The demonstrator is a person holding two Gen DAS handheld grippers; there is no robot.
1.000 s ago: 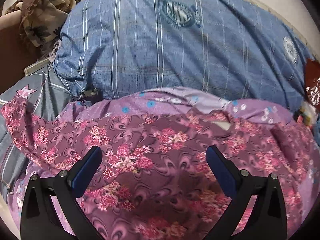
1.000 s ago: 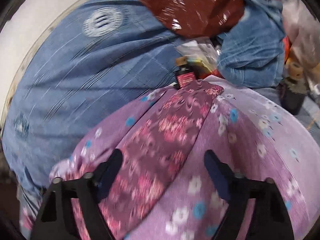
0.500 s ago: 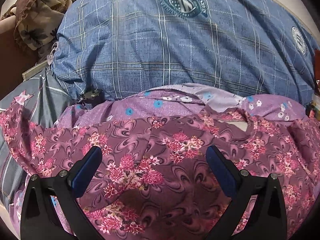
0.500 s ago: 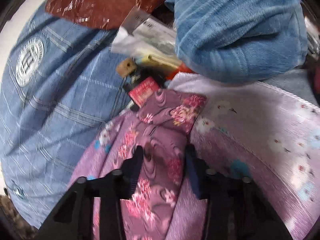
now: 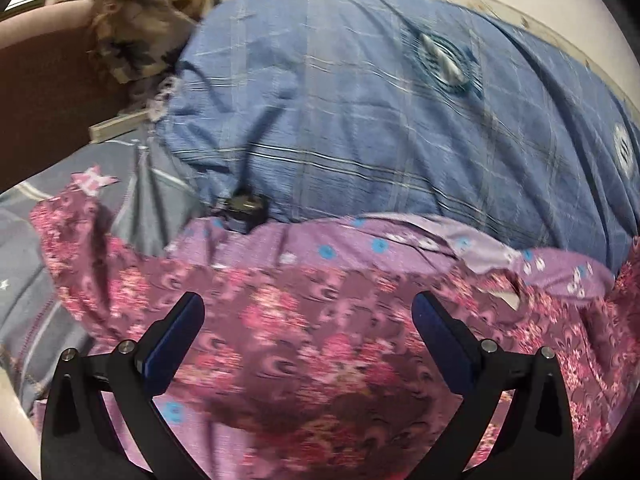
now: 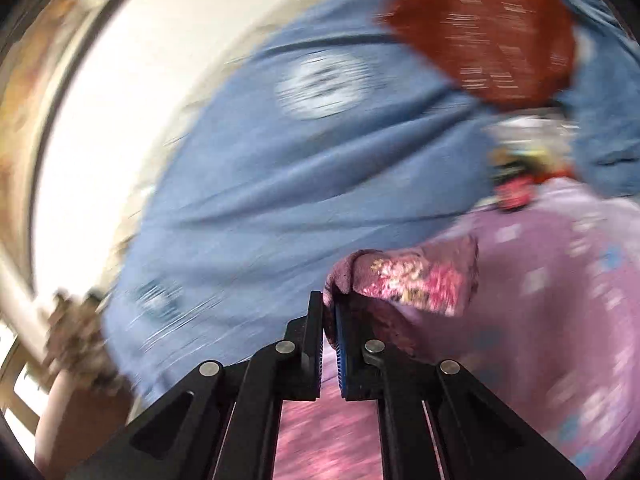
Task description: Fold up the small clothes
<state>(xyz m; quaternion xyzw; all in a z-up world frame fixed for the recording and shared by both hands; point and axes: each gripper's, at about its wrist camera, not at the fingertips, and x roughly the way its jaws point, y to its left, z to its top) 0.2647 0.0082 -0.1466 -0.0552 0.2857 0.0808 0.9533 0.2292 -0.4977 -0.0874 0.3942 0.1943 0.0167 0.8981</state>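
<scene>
Two grippers work over a bed whose blue checked cover [image 5: 360, 120] fills the far side. The maroon floral garment [image 5: 312, 340] lies spread on lilac cloth [image 5: 380, 242] at the near edge. The left gripper [image 5: 308, 320] hangs spread above it; the right gripper [image 6: 329, 312] pinches a corner.

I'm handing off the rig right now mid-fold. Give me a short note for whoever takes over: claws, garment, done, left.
Right claw: shut on a corner of the floral garment, lifted off the lilac sheet.
Left claw: open, holding nothing, poised over the garment's middle.
Garment: mostly spread on the sheet in front of the blue plaid pillow, rumpled at its left end.
Done: one corner gripped.
Left: carry the corner across, flatten, finish folding.
</scene>
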